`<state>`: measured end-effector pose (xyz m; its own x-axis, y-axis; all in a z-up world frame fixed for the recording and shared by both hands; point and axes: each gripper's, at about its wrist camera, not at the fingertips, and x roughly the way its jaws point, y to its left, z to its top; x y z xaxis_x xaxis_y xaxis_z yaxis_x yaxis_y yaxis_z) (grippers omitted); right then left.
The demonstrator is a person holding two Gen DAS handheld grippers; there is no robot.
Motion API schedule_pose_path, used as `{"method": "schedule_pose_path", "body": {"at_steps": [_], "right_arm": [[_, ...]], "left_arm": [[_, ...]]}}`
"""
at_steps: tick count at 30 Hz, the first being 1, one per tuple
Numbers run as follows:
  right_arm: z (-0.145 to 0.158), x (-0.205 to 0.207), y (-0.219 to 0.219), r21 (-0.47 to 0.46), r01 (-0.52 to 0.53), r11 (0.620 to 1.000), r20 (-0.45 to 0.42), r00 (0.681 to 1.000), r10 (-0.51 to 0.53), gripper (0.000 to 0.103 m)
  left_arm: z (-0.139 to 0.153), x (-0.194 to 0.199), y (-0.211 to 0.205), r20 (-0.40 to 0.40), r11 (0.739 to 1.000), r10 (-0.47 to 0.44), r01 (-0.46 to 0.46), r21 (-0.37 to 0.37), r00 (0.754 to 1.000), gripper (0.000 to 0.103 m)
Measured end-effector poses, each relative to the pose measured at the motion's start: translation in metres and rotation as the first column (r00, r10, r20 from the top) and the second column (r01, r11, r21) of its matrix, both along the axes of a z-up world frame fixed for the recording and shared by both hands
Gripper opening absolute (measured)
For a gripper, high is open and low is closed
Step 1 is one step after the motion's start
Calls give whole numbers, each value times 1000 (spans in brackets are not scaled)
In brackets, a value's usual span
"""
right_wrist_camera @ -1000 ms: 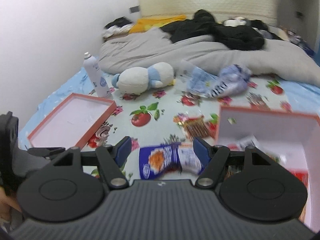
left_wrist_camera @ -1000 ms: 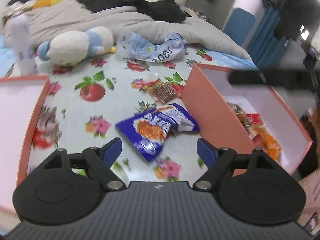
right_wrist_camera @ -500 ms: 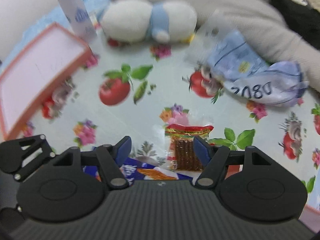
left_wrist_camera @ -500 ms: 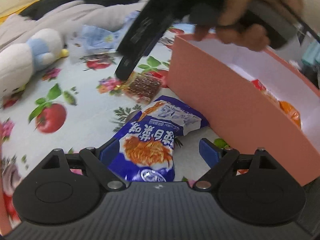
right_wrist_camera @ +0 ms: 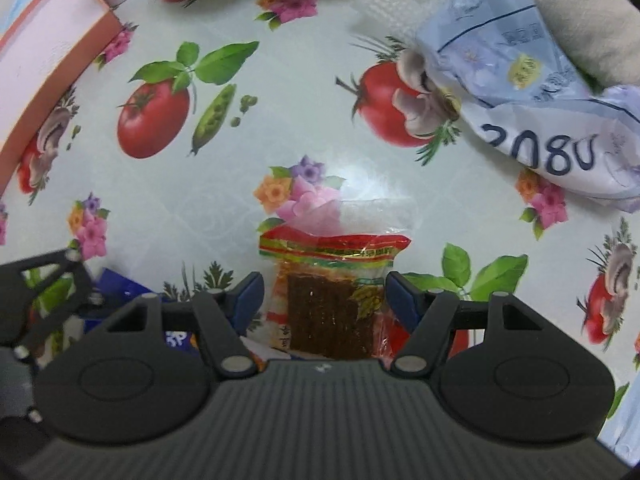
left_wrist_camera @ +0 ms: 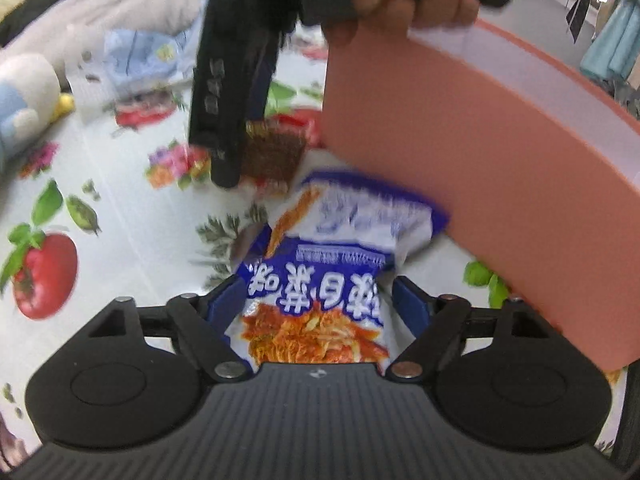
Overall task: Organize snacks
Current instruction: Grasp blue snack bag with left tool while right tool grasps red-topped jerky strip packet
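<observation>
Left gripper [left_wrist_camera: 318, 300] jaws open, straddling blue packet [left_wrist_camera: 320, 280]. Right gripper [right_wrist_camera: 324, 294] jaws open around brown snack [right_wrist_camera: 328, 312]. Both packs lie flat on the cloth; box [left_wrist_camera: 480, 168] at 2 o'clock. Pre-grasp step: next, probably close, lift, drop in box.

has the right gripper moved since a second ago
Yes. The right gripper has come down and forward over the floral sheet, away from the pink box, and now straddles the brown snack pack.
</observation>
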<state>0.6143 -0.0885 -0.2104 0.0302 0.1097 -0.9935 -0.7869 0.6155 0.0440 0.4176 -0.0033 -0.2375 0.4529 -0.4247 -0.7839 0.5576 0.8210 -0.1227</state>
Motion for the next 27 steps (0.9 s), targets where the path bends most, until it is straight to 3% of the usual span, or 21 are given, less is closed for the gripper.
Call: {"method": "schedule_pose_path", "body": {"at_steps": [2,5,8,9,17,27], "right_arm": [[-4,0,3,-22,-5,1000,-19,1000,5,68],[-10,-4,11,-48,-23,999,-26,999,22,65],[-13,-12,19,-67,-50,997,-7,999,50,63],[-12,-13,20,-56,-42,998,-8,999,41,56],[-6,-33,12,-3,-10,1000,20,1000,11,51],[26,-85,-9,99,60,993,23,998,-62,51]], "left_arm": [[-2,-4,-2,28,1000,-13,12,16,1000,81],[-2,-6,-1,49,999,16,-18,29,999,70],[-2,-4,4,30,999,42,-43,5,999,65],[-1,-5,4,31,999,46,-46,5,998,63],[9,-21,6,12,992,125,-125,-17,992,39],[29,-75,18,-63,952,299,-302,-44,952,26]]}}
